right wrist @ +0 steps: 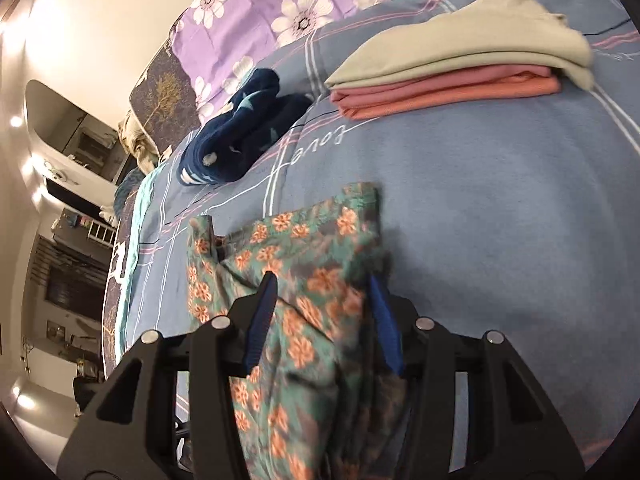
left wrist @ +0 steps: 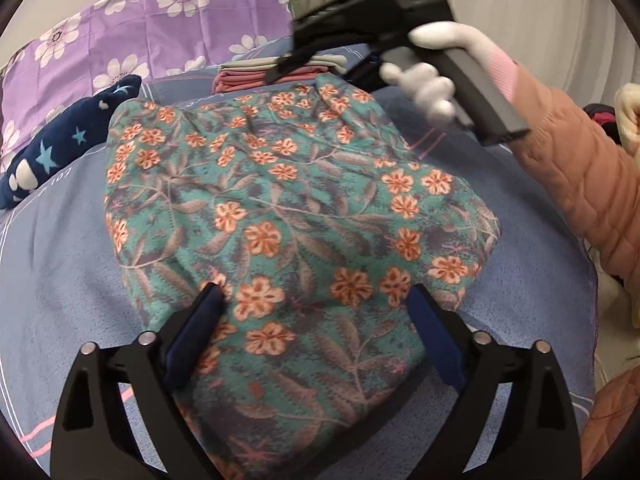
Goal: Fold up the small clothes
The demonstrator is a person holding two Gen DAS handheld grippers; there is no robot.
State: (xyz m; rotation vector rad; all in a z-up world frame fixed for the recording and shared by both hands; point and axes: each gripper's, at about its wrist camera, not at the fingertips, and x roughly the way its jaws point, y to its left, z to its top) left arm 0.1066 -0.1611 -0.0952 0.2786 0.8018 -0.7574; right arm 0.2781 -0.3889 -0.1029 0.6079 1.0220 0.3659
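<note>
A teal garment with orange flowers lies folded on the blue bedsheet. My left gripper is open, its blue-padded fingers standing wide over the garment's near part. My right gripper hovers above the garment's far edge, held by a white-gloved hand. In the right wrist view the right gripper is open with the floral garment lying between and under its fingers; no grip on the cloth shows.
A stack of folded clothes, beige on pink, sits further along the bed and shows in the left wrist view too. A navy star-patterned garment lies bunched near a purple floral pillow. A person's peach jacket sleeve is at right.
</note>
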